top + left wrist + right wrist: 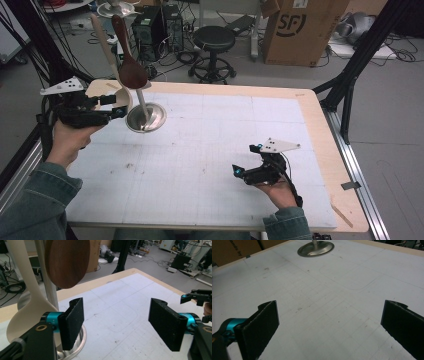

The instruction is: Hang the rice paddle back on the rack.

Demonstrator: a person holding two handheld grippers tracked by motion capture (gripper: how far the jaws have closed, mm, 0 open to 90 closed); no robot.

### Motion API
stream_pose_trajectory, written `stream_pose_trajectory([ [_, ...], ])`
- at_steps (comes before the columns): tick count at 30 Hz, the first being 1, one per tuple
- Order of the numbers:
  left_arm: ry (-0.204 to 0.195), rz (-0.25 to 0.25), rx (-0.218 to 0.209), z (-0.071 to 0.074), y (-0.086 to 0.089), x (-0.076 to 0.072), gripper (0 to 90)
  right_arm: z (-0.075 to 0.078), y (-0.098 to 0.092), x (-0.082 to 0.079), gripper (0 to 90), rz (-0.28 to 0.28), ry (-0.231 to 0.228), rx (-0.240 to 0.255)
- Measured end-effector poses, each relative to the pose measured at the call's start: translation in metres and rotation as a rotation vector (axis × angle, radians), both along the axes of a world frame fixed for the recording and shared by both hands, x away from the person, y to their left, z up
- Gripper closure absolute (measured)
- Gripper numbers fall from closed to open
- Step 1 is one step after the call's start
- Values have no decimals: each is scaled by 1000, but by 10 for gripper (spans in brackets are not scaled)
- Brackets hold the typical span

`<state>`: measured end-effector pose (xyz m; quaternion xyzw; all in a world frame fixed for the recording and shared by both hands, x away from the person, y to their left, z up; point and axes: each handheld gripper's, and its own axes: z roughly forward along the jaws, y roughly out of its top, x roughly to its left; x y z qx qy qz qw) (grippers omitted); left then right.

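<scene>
A metal stand with a round base [145, 118] and a thin pole rises at the table's far left. A dark wooden spoon [132, 72] and a cream spoon [121, 97] hang from its top, bowls down. My left gripper [120, 111] is level beside the cream spoon's bowl. In the left gripper view its jaws [117, 322] stand open with only table between them. The cream spoon [30, 307] lies outside the left jaw, and the wooden spoon [67, 262] hangs above. My right gripper [239, 172] rests open near the front right, nothing between its pads [329, 325].
The white gridded mat [210, 150] covers the wooden table [320, 130]. Beyond the far edge stand a black stool [214, 40], a cardboard box [300, 27] and computer towers [157, 27]. A black frame leg [350, 85] is at the right.
</scene>
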<state>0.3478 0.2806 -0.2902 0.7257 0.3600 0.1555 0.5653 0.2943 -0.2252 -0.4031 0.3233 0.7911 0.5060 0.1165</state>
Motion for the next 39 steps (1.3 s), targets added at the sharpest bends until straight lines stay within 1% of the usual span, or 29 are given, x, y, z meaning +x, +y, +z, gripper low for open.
stream_pose_trajectory([
  [5, 21, -11, 8, -5, 0, -1, 254, 0, 1, 0, 4, -2, -1, -5],
  [9, 27, -8, 15, -9, -1, -3, 231, 1, 2, -1, 4, -4, -6, -6],
  [12, 29, -8, 16, -11, -1, -4, 207, 1, 2, -1, 4, -3, -5, -8],
  [16, 27, -10, 8, -14, 0, -8, 181, 1, 2, -2, 4, -2, -4, -9],
  [24, 35, -8, 13, -22, 1, -12, 149, 1, 1, -2, 4, -9, -10, -11],
  [28, 39, -15, 13, -26, -1, -14, 139, 2, 1, -3, 4, -14, -12, -10],
  [35, 46, -25, 26, -33, -3, -17, 114, 2, 0, -3, 4, -16, -13, -13],
  [39, 48, -27, 21, -37, -4, -20, 102, 2, -2, -3, 4, -22, -14, -14],
])
